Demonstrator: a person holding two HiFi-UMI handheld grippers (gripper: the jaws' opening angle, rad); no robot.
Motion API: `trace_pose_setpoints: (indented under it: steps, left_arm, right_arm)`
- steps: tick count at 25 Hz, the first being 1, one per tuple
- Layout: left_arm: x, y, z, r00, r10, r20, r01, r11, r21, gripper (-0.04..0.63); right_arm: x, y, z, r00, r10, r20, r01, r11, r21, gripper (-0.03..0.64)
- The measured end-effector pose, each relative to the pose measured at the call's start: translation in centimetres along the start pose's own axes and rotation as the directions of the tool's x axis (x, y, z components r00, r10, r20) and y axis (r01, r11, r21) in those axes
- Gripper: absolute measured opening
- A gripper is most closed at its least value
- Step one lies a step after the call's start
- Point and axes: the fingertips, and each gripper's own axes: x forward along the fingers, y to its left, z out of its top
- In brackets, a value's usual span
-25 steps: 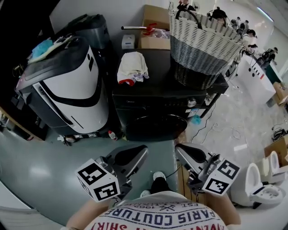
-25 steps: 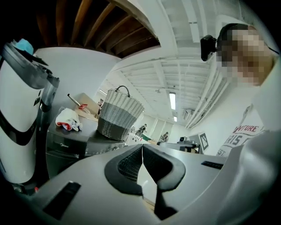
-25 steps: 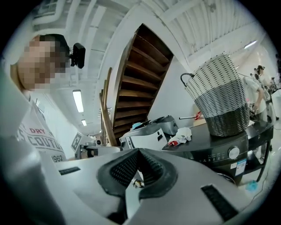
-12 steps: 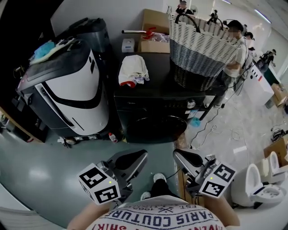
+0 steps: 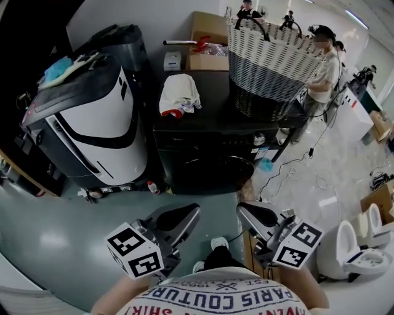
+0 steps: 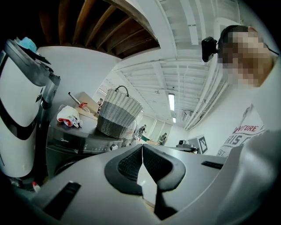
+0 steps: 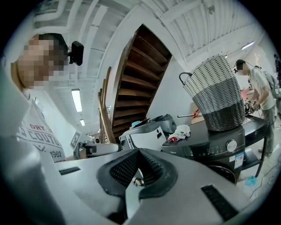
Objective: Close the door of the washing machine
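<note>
Across the floor (image 5: 55, 227), the washing machine door (image 5: 217, 170) sits ahead, between my left claw (image 5: 192, 211) and right claw (image 5: 244, 210), both pressed together

A glossy grey-green floor (image 5: 43, 227) is spreading across the near left and is giving way on the right to pale marbled tiling (image 5: 332, 166), where loose cables (image 5: 289, 175) are trailing. A white wall (image 5: 148, 18) is closing off the far side, with cardboard boxes (image 5: 208, 31) sitting against it. A dark wooden staircase (image 7: 142, 74) is rising at the far left. Strip lights (image 7: 76, 100) are glowing along a white ribbed ceiling (image 6: 175, 57). White toilets (image 5: 360, 258) are standing at the near right, and a white counter (image 5: 354, 114) is running along the far right.
</note>
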Motion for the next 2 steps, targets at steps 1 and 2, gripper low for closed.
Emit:
trace_pose_setpoints:
  steps: [1, 2]
  left_arm:
    - [0.12, 0.01, -0.1, 1.0, 0.0, -0.002, 0.0, 1.0, -0.002, 0.028]
    - [0.25, 0.02, -0.19, 1.0, 0.0, -0.004, 0.0, 1.0, -0.003, 0.028]
  right_arm:
    - [-0.12, -0.11, -0.09, 1.0, -0.001, 0.0, 0.001, 1.0, 0.002, 0.02]
    - [-0.25, -0.23, -0.17, 1.0, -0.002, 0.0, 0.002, 1.0, 0.004, 0.02]
